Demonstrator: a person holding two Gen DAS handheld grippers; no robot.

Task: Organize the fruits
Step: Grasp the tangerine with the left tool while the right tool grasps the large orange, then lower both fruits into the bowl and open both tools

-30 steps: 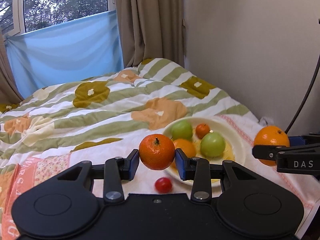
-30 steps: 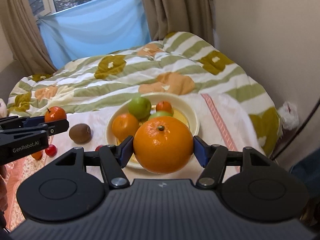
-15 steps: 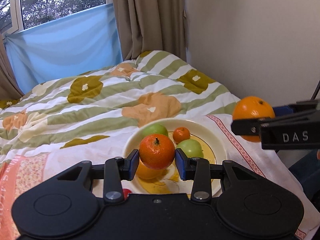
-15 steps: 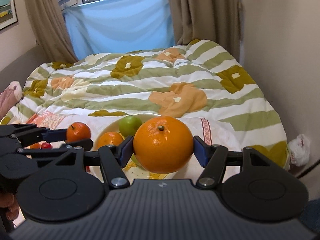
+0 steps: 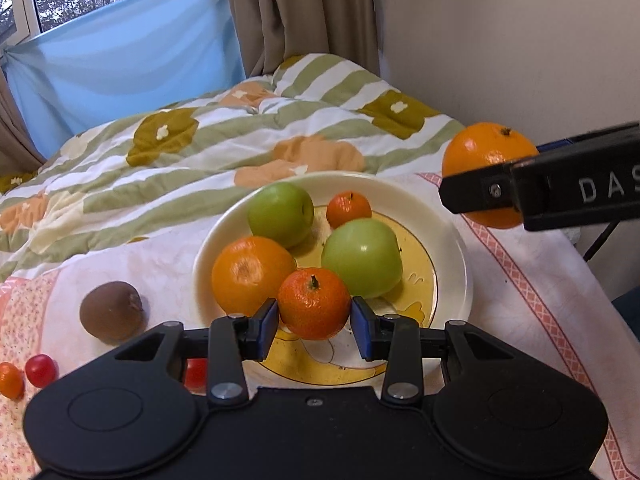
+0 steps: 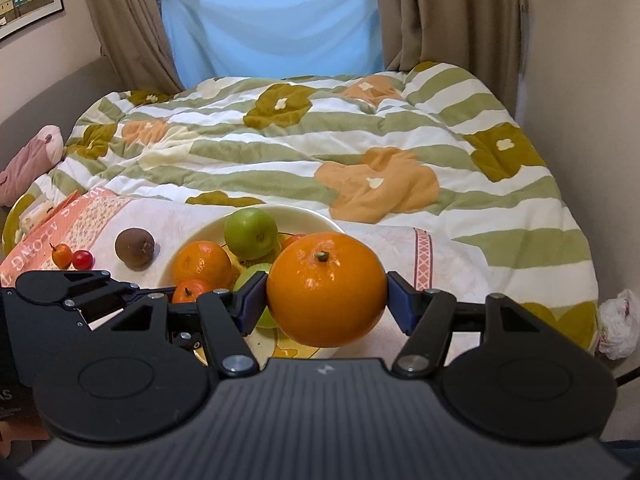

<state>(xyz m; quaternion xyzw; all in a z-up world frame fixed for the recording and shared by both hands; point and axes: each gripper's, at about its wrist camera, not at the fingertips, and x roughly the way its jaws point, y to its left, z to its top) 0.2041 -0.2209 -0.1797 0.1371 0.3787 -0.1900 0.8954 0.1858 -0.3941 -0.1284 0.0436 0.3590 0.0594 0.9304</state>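
Striped green-and-white bedding [image 6: 360,152] filled the room below a blue-draped window [image 6: 276,20], with a pale cloth [image 5: 520,280] spread at the near end. On that cloth sat a cream plate [image 5: 452,240] holding two green apples [image 5: 362,256], an orange [image 5: 250,274] and a small tangerine [image 5: 349,209]. Over the plate's right side, the right gripper [image 6: 326,300] clamped a large orange [image 6: 326,288] between its blue pads. The left gripper [image 5: 314,322] pinched a mandarin [image 5: 314,304] above the plate's near edge, its fingers nearly together. A brown kiwi [image 5: 112,310] lay left of the plate, beside cherry tomatoes [image 5: 40,370].
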